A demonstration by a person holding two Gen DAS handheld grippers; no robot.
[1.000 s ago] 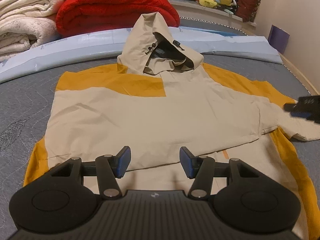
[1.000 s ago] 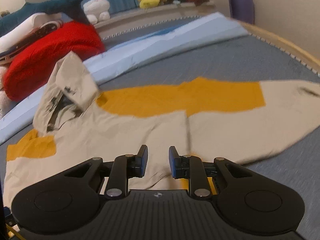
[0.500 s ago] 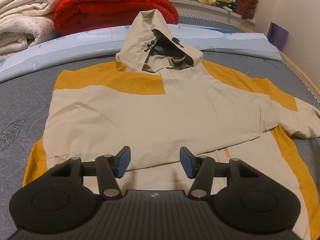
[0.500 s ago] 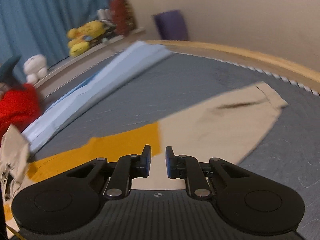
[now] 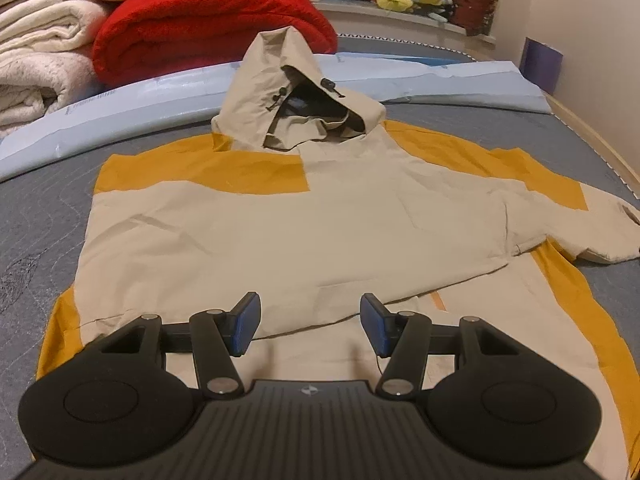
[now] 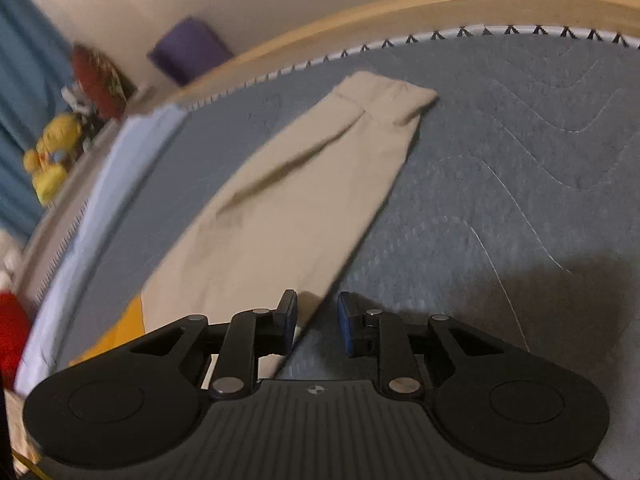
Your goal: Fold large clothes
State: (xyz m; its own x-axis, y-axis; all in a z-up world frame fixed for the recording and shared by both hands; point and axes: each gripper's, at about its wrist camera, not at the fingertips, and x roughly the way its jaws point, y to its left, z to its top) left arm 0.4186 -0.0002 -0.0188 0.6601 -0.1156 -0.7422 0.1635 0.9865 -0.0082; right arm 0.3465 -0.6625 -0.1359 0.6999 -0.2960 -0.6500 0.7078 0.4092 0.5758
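On a gray quilted mattress (image 5: 36,208), I am holding my left gripper (image 5: 310,322) over the near hem of a beige-and-mustard hooded jacket (image 5: 304,236) lying spread flat, hood (image 5: 288,92) at the far end, and its fingers are standing wide apart, gripping nothing. My right gripper (image 6: 317,322) is hanging over the jacket's right sleeve (image 6: 304,184), which is stretching away toward the far cuff (image 6: 384,98), its fingers parted by a narrower gap with the sleeve's right edge just beneath them and nothing pinched. To fold this sleeve well, I judge I should be taking it near the cuff, lifting cleanly and laying it leftward across the chest without dragging the body. Faint printing is showing on the pale blue bolster (image 5: 120,100) beyond the hood, too small to read; no brand is legible on the jacket.
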